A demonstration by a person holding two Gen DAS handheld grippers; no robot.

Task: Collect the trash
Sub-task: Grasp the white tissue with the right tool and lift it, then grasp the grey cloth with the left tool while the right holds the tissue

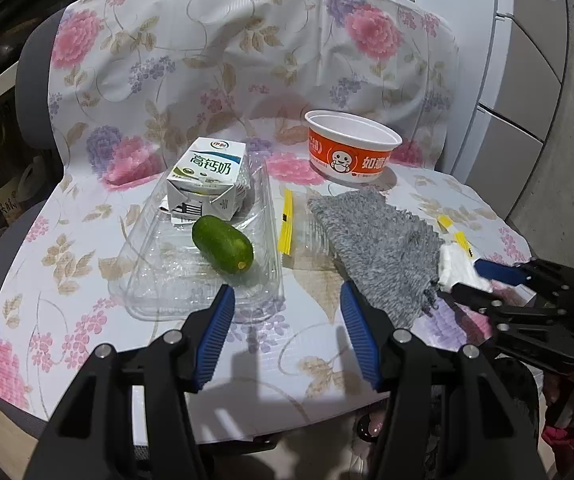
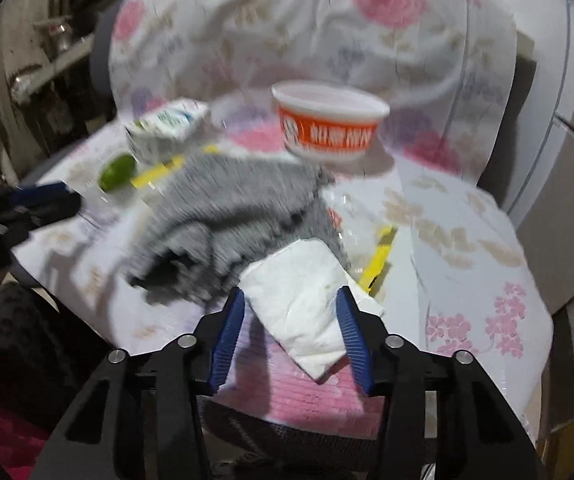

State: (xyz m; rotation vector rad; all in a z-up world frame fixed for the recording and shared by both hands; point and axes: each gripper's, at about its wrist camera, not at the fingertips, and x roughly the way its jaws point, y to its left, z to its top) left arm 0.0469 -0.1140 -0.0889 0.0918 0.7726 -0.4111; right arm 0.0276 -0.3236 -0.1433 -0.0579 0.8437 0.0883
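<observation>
While open — tissue between pads.

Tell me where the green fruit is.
In the left wrist view, the green fruit lies left of centre in the clear plastic tray, just before the milk carton.

Bare cloth before left fingers; clear tray, grey rag flanking.

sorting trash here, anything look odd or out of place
A whole green fruit lies in the clear plastic tray beside the milk carton, looking uneaten among rubbish. A grey knit cloth lies crumpled beside it.
</observation>
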